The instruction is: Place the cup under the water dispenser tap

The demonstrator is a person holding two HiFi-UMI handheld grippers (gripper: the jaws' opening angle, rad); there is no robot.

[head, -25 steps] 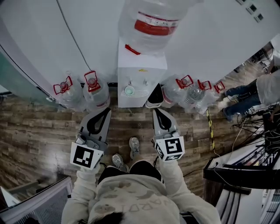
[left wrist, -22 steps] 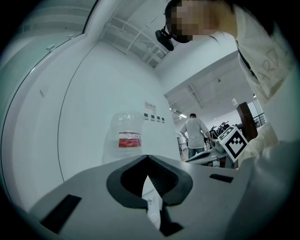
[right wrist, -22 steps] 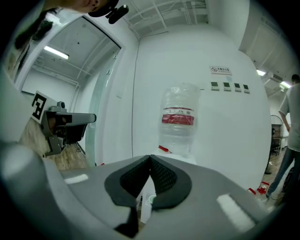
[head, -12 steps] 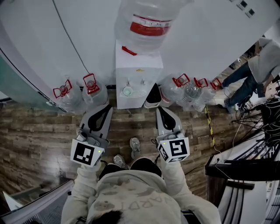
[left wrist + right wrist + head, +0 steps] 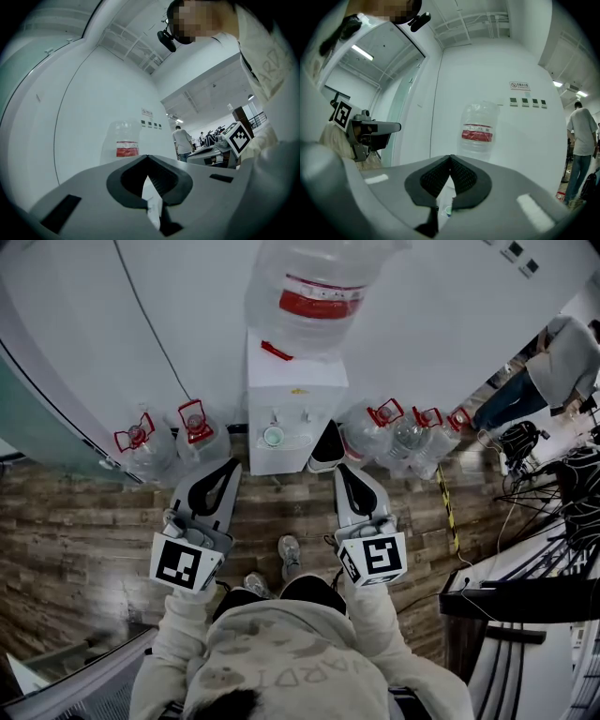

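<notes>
cream sweatshirt (image 5: 281,667), faint lettering; left gripper (image 5: 228,465), right gripper (image 5: 342,470) grey, black-lined; black-white marker cubes (image 5: 182,564).

Bright, even indoor light. A ceiling strip lamp (image 5: 362,52) glows up-left of the right gripper's (image 5: 450,160) jaws. Fisheye bending and dark vignetting ring both gripper views, and the nearest surfaces below the jaws blur.

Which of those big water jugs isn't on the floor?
The large clear plastic jug with the red band, atop the white dispenser; the others flank it.

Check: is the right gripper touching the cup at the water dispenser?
Apart. The head view shows the right gripper, shut and empty, short of the water dispenser, with clear space between its tips and the cup standing in it.
</notes>
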